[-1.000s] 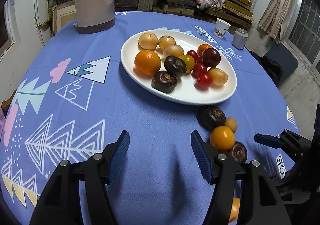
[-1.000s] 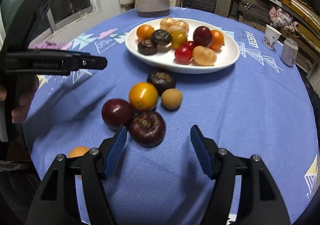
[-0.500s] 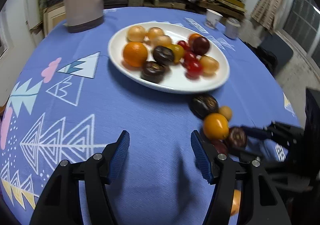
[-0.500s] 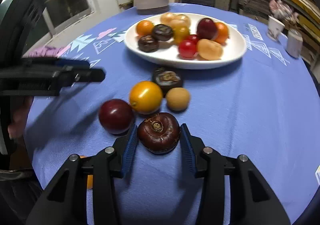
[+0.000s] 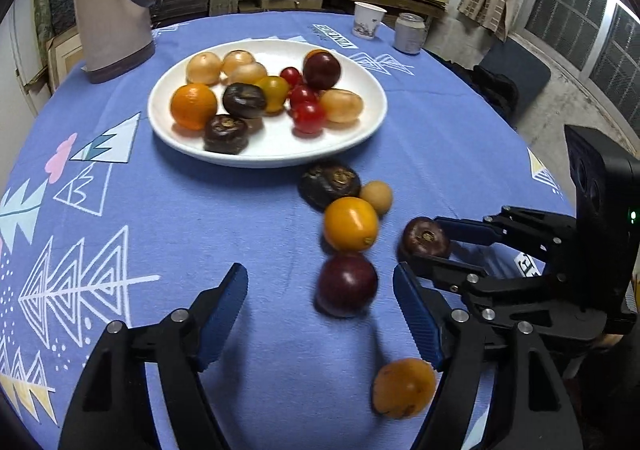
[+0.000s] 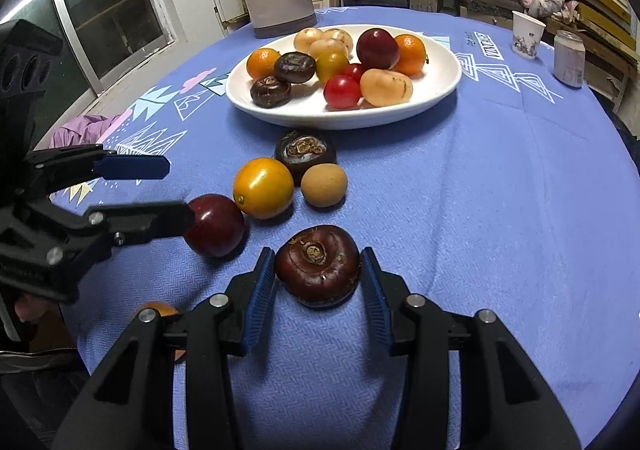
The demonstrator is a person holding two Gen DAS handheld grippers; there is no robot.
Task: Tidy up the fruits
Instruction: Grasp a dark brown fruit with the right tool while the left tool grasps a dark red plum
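The dark brown water chestnut (image 6: pixel 317 265) sits clamped between the pads of the right hand-held gripper (image 6: pixel 318 274), low over the blue surface (image 6: pixel 480 210). The step in hand looks like the pick; next it likely needs lifting and carrying toward twelve o'clock, to the white plate (image 6: pixel 440 90). At ten o'clock, the left hand-held gripper (image 5: pixel 320 290) hovers with fingers spread apart around a dark red plum (image 5: pixel 347 284), not gripping.

Chestnut (image 6: pixel 317 265): dark brown, stem up, between right fingers.
Plum (image 6: pixel 215 225): dark red, on tabletop.
Yellow tomato (image 6: pixel 263 187): beside plum.
Longan (image 6: pixel 323 185): tan, beside tomato.
Plate (image 6: pixel 440 84): white, heaped with fruit.
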